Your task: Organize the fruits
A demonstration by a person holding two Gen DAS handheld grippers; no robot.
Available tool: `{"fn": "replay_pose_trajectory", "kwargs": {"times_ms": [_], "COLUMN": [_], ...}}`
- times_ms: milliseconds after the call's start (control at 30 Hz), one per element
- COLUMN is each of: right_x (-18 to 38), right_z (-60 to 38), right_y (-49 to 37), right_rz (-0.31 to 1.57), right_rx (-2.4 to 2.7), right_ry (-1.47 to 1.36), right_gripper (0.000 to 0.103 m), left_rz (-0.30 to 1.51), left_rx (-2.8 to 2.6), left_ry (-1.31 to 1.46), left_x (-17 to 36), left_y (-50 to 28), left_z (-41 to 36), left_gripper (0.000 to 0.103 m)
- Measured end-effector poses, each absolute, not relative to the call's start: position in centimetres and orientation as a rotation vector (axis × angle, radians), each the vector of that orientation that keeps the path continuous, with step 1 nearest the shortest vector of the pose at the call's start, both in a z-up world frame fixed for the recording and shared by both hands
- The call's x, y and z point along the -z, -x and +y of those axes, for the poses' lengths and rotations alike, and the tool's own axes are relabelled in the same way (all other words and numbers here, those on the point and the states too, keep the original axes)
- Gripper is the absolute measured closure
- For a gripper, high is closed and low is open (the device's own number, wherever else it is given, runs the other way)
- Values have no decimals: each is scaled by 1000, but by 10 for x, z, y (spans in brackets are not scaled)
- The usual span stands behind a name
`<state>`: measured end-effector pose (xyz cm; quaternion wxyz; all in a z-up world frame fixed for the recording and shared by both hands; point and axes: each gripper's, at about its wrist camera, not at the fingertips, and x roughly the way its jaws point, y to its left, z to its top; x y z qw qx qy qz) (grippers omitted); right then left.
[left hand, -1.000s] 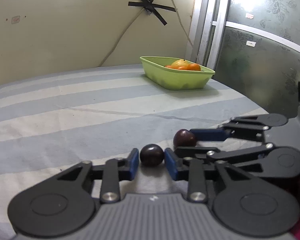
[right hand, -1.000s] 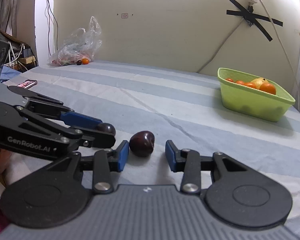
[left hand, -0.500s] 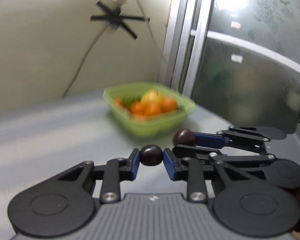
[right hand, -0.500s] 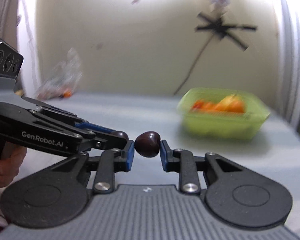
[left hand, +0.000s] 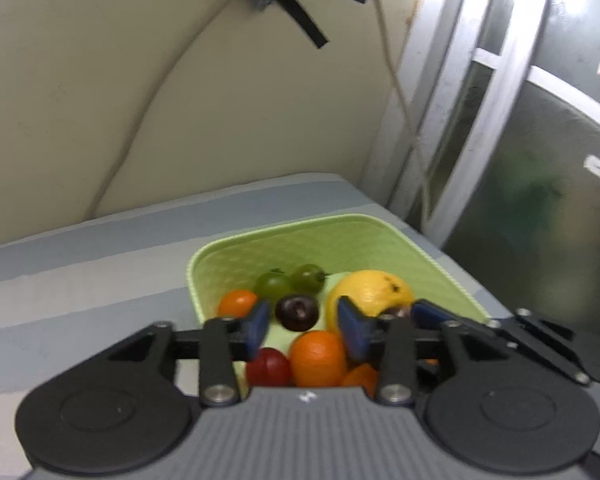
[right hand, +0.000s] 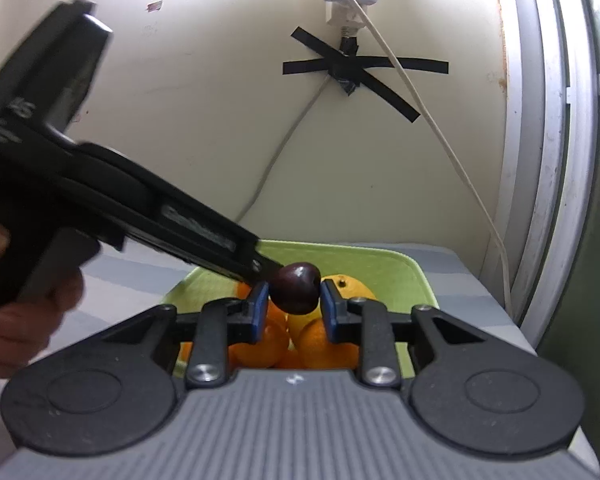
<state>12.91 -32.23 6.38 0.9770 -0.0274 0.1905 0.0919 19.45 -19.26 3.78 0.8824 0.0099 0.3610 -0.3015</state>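
Note:
A green basket [left hand: 236, 264] holds oranges, two green grapes [left hand: 274, 284], a yellow fruit [left hand: 370, 292] and a red fruit [left hand: 268, 366]. My left gripper [left hand: 302, 326] is open above it; a dark plum [left hand: 297, 312] is between its spread pads without touching them, over the basket. My right gripper [right hand: 293, 312] is shut on another dark plum [right hand: 295, 289] and holds it over the basket [right hand: 400, 280], above the oranges [right hand: 256, 342]. The right gripper's fingers [left hand: 432, 316] show at the right in the left wrist view.
The basket sits on a grey and blue striped cloth [left hand: 80, 280] near the far right corner. A cream wall with taped cable [right hand: 348, 68] stands close behind. A metal and glass door frame [left hand: 480, 120] rises at the right. The left gripper body [right hand: 100, 184] crosses the right wrist view.
Both grippers carried their plums from the cloth to above the basket. The left gripper has opened and let go of its plum. The right gripper stays shut on its plum.

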Motion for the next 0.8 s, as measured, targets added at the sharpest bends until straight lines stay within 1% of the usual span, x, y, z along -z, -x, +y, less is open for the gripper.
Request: {"fn": "replay_pose_trajectory", "kwargs": {"times_ms": [33, 100, 200, 233, 267, 300, 333, 367, 400, 467, 633, 733, 800], "right_x": [-65, -66, -71, -72, -74, -75, -76, -76, -75, -73, -60, -54, -54], "right_z": [-323, -326, -330, -330, -331, -331, -331, -331, -330, -330, -322, -311, -304], "right_y": [-127, -120, -112, -112, -106, -101, -93, -86, -81, -64, -40, -31, -27], "right_rz": [381, 367, 361, 360, 355, 352, 352, 353, 351, 355, 416, 468, 485], "right_rx": [-184, -182, -166, -161, -153, -144, -130, -113, -97, -62, -13, -8, -19], "right_ry": [56, 31, -14, -30, -47, -66, -94, -125, -157, -237, -398, -424, -425], "right_gripper": [69, 65, 65, 65, 65, 65, 63, 58, 55, 52, 52, 52, 51], "left_rz": [750, 754, 726, 707, 689, 658, 636, 611, 594, 573, 589, 627, 637], "left_rx": [618, 604, 594, 586, 574, 558, 552, 548, 545, 529, 442, 387, 355], "left_ry": [-14, 5, 40, 34, 24, 9, -2, -16, -29, -51, -55, -63, -67], "left_x": [-37, -37, -44, -48, -51, -54, -57, -58, -57, -53, -34, -27, -23], "left_y": [-195, -192, -178, -169, -161, -147, -137, -123, -111, -91, -53, -43, -36], "left_z": [-190, -184, -170, -167, -165, -161, -157, -152, -148, -141, -119, -109, -103], "left_gripper": [55, 55, 55, 53, 48, 46, 44, 43, 42, 40, 40, 39, 33]}}
